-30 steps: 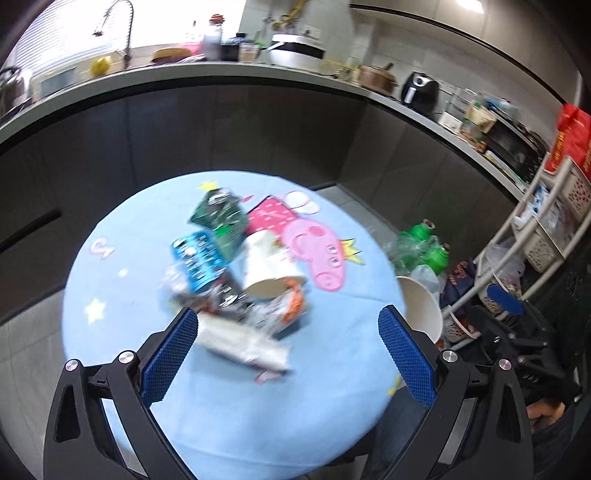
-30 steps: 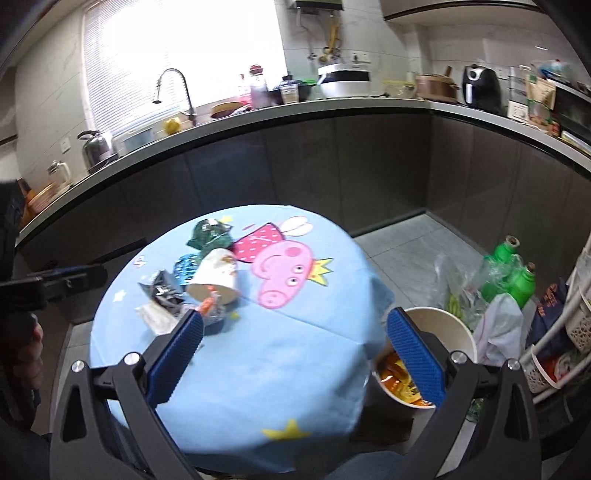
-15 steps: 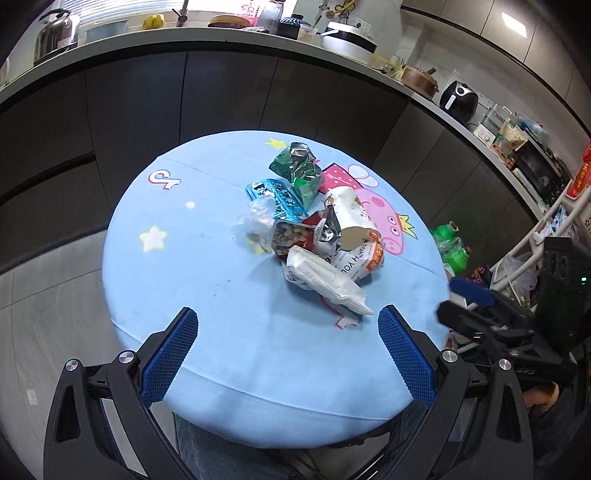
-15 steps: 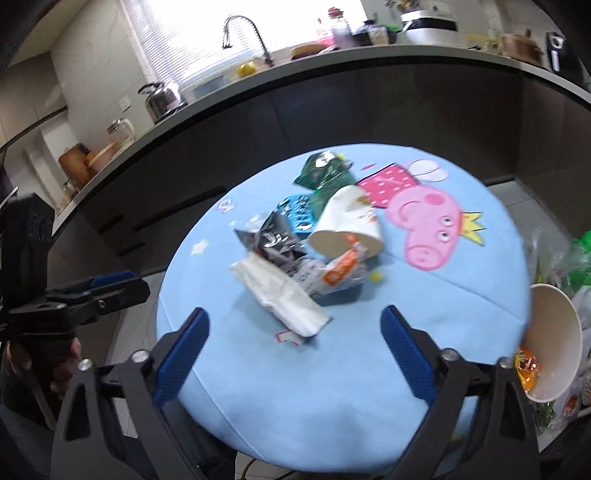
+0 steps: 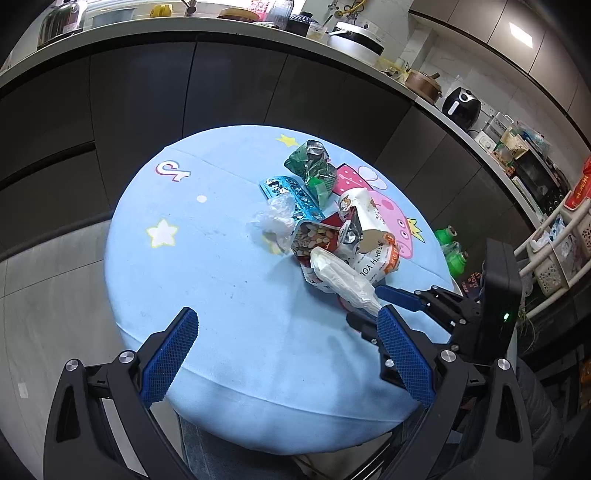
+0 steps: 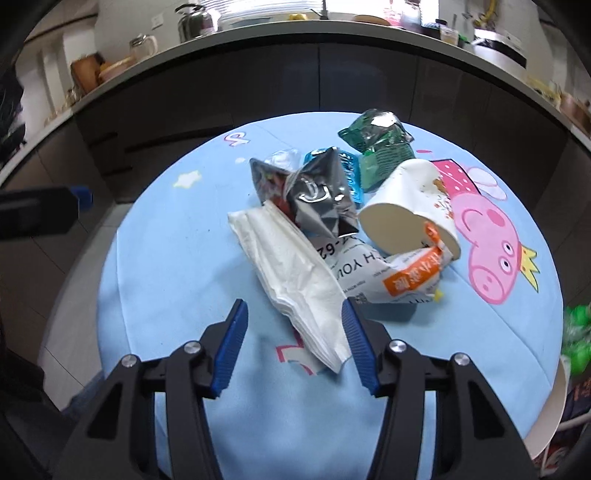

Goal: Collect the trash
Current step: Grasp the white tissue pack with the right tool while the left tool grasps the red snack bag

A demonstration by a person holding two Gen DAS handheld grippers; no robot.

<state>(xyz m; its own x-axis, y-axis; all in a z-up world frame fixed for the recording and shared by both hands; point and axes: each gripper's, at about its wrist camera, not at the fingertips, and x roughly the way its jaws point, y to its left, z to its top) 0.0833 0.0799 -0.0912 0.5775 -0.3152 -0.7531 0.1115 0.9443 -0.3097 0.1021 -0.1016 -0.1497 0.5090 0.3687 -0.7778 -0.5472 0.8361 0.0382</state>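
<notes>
Both grippers have dropped toward the round blue-clothed table (image 6: 155, 280); the right gripper (image 6: 291, 343), jaws closing around the folded white tissue wad (image 6: 291, 266) near the table's near edge, may pinch only its loose tip and let it slip, while the left gripper (image 5: 284, 354) hangs spread and empty.

Dark cabinets (image 5: 229, 85) curve round from nine to three o'clock under a cluttered counter (image 5: 207, 22); grey floor (image 5: 40, 280) at eight, white rack (image 5: 554, 243) at three.
</notes>
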